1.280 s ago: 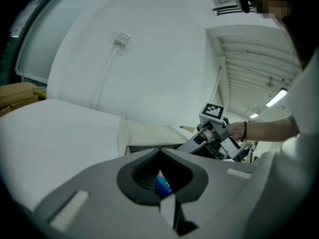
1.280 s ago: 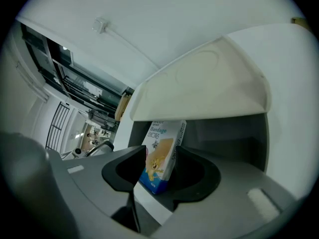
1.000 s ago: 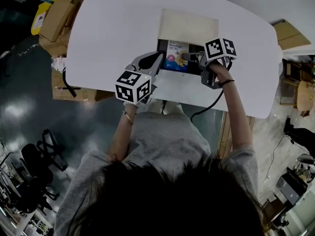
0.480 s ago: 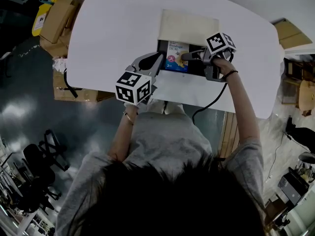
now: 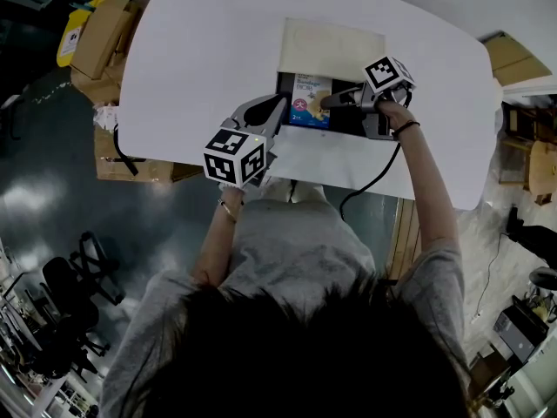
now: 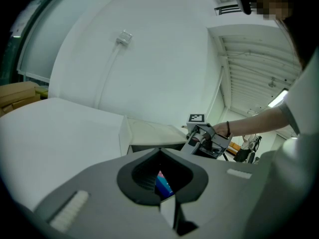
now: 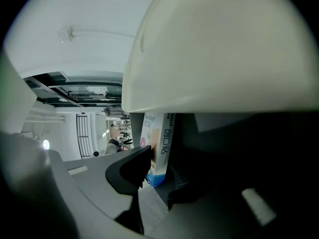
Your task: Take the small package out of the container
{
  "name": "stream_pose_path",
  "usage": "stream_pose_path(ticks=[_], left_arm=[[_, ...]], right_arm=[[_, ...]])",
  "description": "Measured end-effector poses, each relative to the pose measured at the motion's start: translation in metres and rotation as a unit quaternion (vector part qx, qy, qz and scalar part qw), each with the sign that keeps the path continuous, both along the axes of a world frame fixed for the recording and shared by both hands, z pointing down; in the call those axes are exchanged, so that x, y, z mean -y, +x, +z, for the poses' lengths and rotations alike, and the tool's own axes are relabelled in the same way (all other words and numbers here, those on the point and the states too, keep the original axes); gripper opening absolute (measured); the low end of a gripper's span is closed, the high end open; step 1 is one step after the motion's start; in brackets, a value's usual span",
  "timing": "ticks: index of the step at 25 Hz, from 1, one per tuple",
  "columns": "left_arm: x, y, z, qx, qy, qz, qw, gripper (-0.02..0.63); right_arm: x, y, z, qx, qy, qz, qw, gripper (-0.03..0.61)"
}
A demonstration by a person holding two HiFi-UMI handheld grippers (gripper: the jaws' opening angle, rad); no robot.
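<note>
A dark container (image 5: 348, 122) with its cream lid (image 5: 335, 46) folded back stands on the white table (image 5: 200, 50). Inside it is the small blue-and-white package (image 5: 306, 103). My right gripper (image 5: 329, 101) reaches into the container from the right. In the right gripper view its jaws (image 7: 159, 158) have just been closing and now press on the package (image 7: 158, 128), which stands on edge between them under the lid (image 7: 224, 49). My left gripper (image 5: 280, 101) is shut, with its tips (image 6: 159, 152) at the container's near left corner. A strip of the package (image 6: 162, 183) shows through the gap in its fingers.
Cardboard boxes (image 5: 96, 33) lie on the floor left of the table. A black cable (image 5: 370, 185) hangs from my right gripper over the near table edge. Office chairs (image 5: 61, 294) stand on the dark floor at lower left.
My right gripper has rolled and reached further left into the container, and its jaws have narrowed onto the package. The left gripper has stayed where it was.
</note>
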State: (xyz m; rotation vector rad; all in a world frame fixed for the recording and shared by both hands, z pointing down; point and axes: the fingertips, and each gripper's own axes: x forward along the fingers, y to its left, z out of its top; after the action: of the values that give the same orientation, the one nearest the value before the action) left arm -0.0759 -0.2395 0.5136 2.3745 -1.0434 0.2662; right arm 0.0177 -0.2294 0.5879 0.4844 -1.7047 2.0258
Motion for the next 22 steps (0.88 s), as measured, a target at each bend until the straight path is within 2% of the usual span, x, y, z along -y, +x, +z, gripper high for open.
stream_pose_path(ticks=[4, 22], left_arm=[[-0.001, 0.001, 0.000, 0.000, -0.001, 0.000, 1.0000, -0.008], [-0.007, -0.003, -0.001, 0.002, 0.000, -0.003, 1.0000, -0.008]], right_arm=[[0.004, 0.000, 0.003, 0.024, 0.010, 0.004, 1.000, 0.129], [-0.001, 0.002, -0.014, 0.017, 0.010, 0.008, 1.000, 0.123]])
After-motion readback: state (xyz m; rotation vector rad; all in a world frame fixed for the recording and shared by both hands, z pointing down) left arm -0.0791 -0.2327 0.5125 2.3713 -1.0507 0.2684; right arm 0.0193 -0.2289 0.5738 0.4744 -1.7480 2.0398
